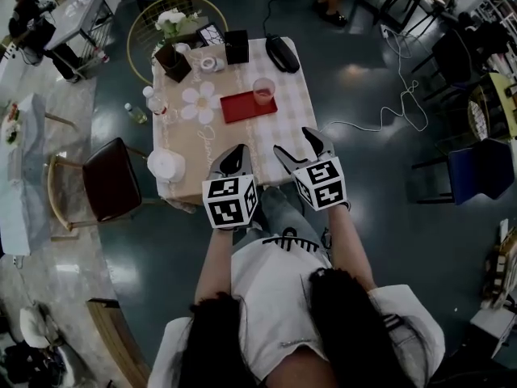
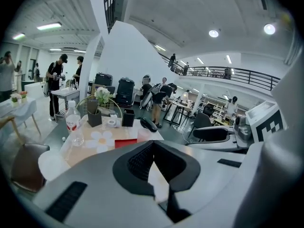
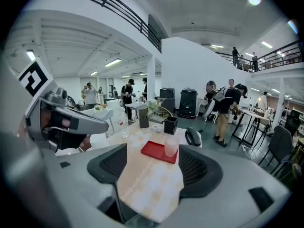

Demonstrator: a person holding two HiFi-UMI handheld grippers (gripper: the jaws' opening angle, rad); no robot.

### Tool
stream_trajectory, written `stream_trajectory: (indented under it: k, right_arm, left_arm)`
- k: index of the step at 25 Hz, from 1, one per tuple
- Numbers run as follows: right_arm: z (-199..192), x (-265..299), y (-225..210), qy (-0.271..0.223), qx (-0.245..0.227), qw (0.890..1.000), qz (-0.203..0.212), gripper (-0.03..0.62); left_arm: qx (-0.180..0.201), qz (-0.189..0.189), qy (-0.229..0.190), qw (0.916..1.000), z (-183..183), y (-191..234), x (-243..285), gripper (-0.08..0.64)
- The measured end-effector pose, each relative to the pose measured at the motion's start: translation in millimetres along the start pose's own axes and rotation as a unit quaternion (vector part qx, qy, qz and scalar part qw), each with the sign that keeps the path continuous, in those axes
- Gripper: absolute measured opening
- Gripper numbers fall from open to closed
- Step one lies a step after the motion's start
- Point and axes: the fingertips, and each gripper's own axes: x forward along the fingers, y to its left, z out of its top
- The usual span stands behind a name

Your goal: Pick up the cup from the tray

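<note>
A translucent pink cup [image 1: 263, 90] stands upright on the right end of a red tray [image 1: 242, 107], in the middle of a small table [image 1: 287, 132]. Both grippers hang over the near table edge, well short of the tray. My left gripper [image 1: 233, 160] has its jaws together with nothing in them. My right gripper [image 1: 303, 149] is open and empty. In the right gripper view the cup [image 3: 170, 146] and tray [image 3: 154, 152] lie straight ahead between the spread jaws [image 3: 153, 166]. The left gripper view shows the tray [image 2: 124, 142] and cup [image 2: 142, 135] beyond its closed tips [image 2: 153, 146].
On the table are a flower-shaped mat [image 1: 199, 102], a white round dish [image 1: 166, 166], a plastic bottle [image 1: 153, 99], a potted plant [image 1: 172, 53], a black box [image 1: 237, 46] and a black pouch [image 1: 282, 53]. A chair [image 1: 109, 180] stands left; a cable [image 1: 396, 107] lies right.
</note>
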Motion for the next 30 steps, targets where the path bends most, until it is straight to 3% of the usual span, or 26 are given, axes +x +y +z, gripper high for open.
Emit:
stream_trajectory:
  k: [12,30]
  right_arm:
    - [22,87,-41,0.031,-0.012,0.999,0.030,0.342]
    - [0,205,-79,0.133,-0.033,0.986,0.094,0.388]
  left_arm:
    - [-0.008,0.029,0.014,0.9995,35,34,66,0.008]
    - [-0.025,0.057,0.061,0.9962,52,62,159,0.008]
